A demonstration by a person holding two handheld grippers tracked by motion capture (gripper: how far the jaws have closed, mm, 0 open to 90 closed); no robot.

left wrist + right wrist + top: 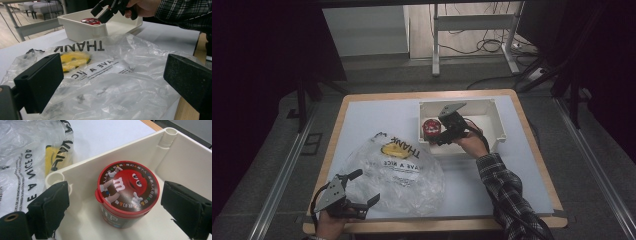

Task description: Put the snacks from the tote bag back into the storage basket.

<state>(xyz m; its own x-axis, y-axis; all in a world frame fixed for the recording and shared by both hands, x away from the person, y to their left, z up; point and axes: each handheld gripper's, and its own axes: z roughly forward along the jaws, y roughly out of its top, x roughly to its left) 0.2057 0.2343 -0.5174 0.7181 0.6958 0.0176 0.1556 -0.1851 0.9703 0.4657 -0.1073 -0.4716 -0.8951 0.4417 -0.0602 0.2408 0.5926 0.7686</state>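
A small tub with a red cartoon lid (pixel 127 187) stands upright in the left end of a white plastic bin (pixel 182 160). My right gripper (pixel 118 202) hangs over it, open, one jaw on each side of the lid with a gap to both. From above, the tub (pixel 430 129) sits just beyond the right gripper (pixel 439 137). A clear plastic bag (pixel 397 175) printed "THANK" with a yellow smiley lies flat on the table. My left gripper (pixel 364 187) is open at the bag's near left edge, its jaws on each side of the bag (pixel 130 50) without pinching it.
The bin (pixel 497 125) sits at the back right of a pale mat on the wooden table (pixel 532 135). A hand and a plaid sleeve (pixel 507 190) cross the mat's right half. Desk legs and cables lie on the floor beyond the table.
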